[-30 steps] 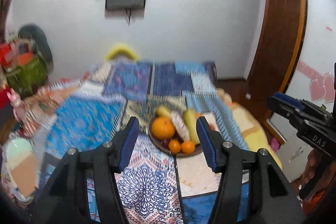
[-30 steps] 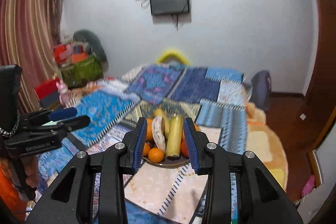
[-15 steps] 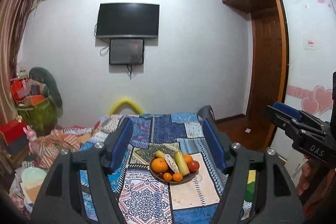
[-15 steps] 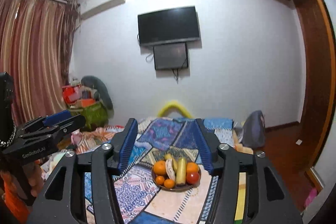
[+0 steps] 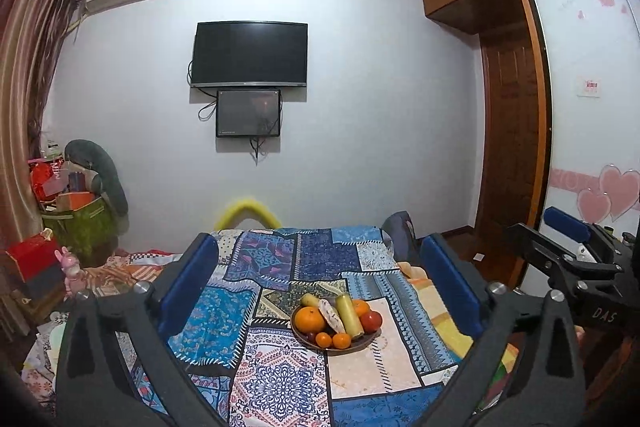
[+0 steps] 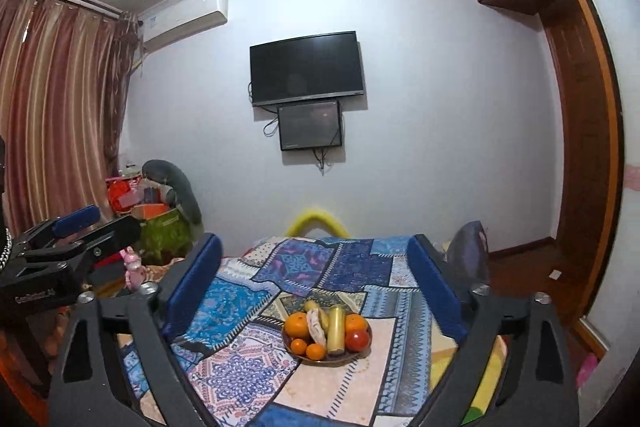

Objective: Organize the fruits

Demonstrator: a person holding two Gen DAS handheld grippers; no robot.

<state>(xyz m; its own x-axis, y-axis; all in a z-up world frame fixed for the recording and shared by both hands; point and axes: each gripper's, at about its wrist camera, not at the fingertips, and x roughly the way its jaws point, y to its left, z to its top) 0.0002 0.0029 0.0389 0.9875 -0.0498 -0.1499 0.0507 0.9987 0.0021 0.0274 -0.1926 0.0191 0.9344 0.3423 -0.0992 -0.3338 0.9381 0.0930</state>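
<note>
Brimming wooden fruit bowl [image 5: 352, 346], oranges, tomato

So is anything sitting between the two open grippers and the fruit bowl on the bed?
Nothing visible: only bare patchwork quilt lies between the left gripper, the right gripper and the fruit bowl.

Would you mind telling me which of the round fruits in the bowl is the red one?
It is the red fruit at the bowl's right edge, beside the upright yellow-green fruit. The other round fruits, like the large orange, are orange.
</note>
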